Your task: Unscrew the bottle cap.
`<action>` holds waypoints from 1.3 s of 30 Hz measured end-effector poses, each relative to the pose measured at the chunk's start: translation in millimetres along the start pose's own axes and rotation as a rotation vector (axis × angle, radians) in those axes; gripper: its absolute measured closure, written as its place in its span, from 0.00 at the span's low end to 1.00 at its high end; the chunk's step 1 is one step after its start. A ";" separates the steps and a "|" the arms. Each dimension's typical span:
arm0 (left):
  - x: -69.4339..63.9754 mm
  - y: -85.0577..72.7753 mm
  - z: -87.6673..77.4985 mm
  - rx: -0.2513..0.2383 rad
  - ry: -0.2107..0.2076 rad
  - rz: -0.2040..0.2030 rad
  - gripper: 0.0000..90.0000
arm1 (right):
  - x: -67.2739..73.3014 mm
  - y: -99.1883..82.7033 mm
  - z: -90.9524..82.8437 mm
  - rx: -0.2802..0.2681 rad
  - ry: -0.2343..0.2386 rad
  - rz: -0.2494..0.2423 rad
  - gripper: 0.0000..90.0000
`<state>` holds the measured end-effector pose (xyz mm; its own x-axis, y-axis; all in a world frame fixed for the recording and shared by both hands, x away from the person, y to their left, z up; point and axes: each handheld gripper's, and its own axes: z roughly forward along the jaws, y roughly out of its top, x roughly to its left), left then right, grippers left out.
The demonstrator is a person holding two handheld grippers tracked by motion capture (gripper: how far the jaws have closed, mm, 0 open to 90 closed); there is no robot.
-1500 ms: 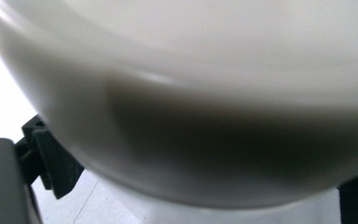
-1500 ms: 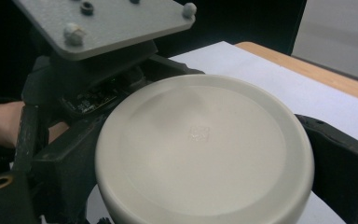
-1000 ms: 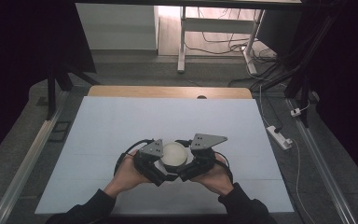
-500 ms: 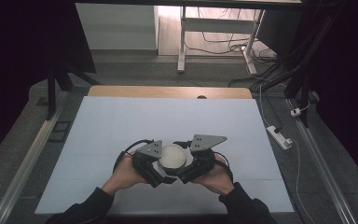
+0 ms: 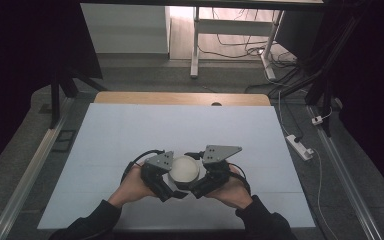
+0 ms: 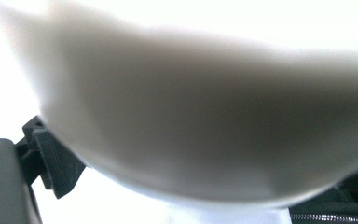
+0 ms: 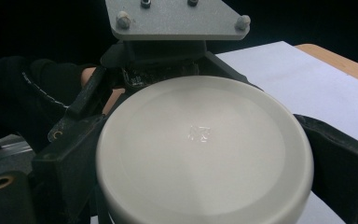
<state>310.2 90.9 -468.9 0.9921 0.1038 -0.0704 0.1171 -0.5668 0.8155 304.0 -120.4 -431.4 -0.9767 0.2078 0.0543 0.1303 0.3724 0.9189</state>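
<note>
A round white lidded container (image 5: 184,169) is held a little above the white table sheet (image 5: 130,135), near the front edge. My left gripper (image 5: 171,183) closes on it from the left and my right gripper (image 5: 195,181) from the right. In the right gripper view the flat white lid (image 7: 205,149) sits between my right gripper's (image 7: 204,122) black jaws, which press on its sides. The left gripper's grey plate (image 7: 177,18) shows just beyond the lid. In the left gripper view the container (image 6: 205,112) is a close blur, and my left gripper (image 6: 200,154) spans it.
The table's wooden far edge (image 5: 180,98) lies at the back. A white power strip (image 5: 300,146) with its cable lies on the floor to the right. Metal rails (image 5: 25,175) run along both sides. Dark sleeves (image 5: 90,220) enter from the bottom.
Both hands and the container have drifted very slightly toward the person. The grips look the same.
</note>
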 end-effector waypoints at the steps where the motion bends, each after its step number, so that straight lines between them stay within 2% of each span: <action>1: -0.1 0.0 0.2 0.002 -0.001 0.002 0.08 | 0.0 0.0 -0.1 0.000 0.000 0.002 0.08; 5: 0.3 -1.1 1.7 0.019 0.001 0.004 0.08 | 1.6 0.2 -0.4 0.010 -0.009 -0.016 0.08; 13: 1.2 -1.8 2.3 0.032 0.014 0.002 0.08 | -0.1 1.7 -4.2 -0.011 -0.007 0.000 0.08; 39: 10.6 -9.8 -5.4 0.014 0.076 -0.035 0.08 | 0.1 2.4 -11.5 -0.014 -0.019 0.002 0.08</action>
<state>319.4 102.1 -474.6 0.9812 0.1849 -0.0547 0.1528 -0.5731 0.8051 302.3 -129.8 -424.6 -0.9729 0.2260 0.0482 0.1292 0.3590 0.9244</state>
